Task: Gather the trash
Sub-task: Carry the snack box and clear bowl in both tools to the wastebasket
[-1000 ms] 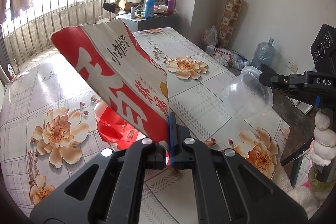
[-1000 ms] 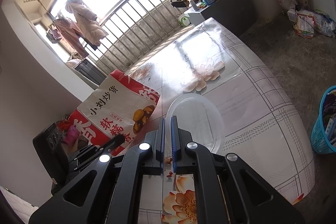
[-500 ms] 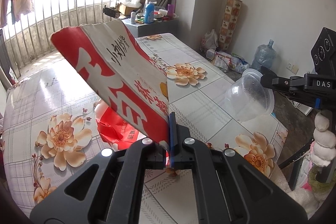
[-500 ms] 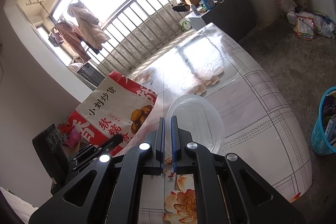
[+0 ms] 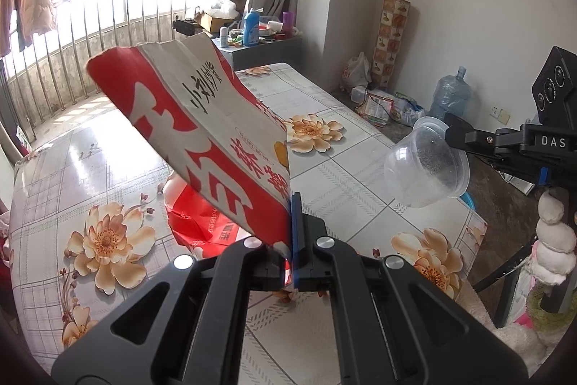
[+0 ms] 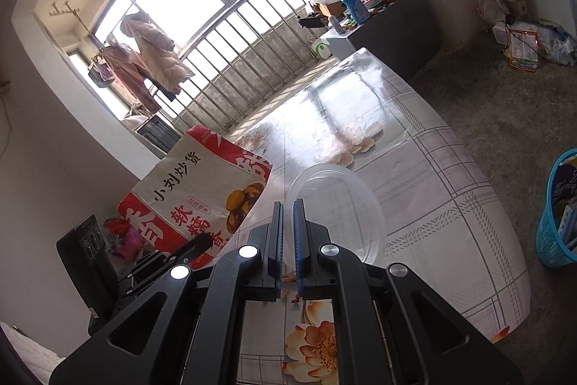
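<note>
Presently: left gripper (image 5: 290, 226) fingers clamp paper snack bag (image 5: 202, 136) above worktop (image 5: 342, 175) | right gripper (image 6: 287, 233) fingers pinch clear plastic tub (image 6: 339, 204) rim | red bag (image 5: 202, 222) lies beneath | blue basket (image 6: 557, 222) on floor.

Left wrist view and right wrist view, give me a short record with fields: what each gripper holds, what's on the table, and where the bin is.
left gripper: shut on the edge of the red and white paper snack bag, held above the table
right gripper: shut on the rim of the clear plastic container, lifted, looks empty
table: floral tablecloth; red plastic bag lies under the raised snack bag
bin: blue basket on the floor past the table's edge, already holding items
</note>
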The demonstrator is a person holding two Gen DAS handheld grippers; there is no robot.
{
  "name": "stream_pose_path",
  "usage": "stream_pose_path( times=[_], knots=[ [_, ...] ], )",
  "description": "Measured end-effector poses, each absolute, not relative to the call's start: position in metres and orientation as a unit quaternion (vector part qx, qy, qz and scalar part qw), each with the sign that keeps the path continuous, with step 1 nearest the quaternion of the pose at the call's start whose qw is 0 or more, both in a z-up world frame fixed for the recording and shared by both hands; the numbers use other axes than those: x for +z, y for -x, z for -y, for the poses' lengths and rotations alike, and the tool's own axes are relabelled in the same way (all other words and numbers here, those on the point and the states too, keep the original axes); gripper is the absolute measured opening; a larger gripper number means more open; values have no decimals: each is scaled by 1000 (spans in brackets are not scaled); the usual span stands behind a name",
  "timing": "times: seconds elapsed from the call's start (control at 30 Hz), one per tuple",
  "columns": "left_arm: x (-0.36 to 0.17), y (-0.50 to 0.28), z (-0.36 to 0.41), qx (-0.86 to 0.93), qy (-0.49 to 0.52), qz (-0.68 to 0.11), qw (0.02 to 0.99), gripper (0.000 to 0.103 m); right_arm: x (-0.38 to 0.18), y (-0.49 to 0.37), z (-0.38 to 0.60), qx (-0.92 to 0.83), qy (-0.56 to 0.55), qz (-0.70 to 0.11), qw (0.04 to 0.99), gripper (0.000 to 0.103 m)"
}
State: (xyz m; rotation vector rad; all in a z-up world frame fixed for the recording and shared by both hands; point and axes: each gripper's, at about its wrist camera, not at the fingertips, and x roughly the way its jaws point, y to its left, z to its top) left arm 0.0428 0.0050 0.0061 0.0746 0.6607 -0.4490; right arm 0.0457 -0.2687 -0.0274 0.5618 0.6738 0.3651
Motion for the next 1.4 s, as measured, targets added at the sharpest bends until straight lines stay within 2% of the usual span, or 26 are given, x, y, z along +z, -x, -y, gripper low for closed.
stream_pose_path(
  times=[0.77,1.4],
  knots=[
    [27,-25,30,-252,-76,-294,919,1,-22,-4,309,167,-302,-273,898,6],
    [48,-46,153,-360,-138,-273,881,1,-20,30,378,96,-359,-222,901,6]
  ],
)
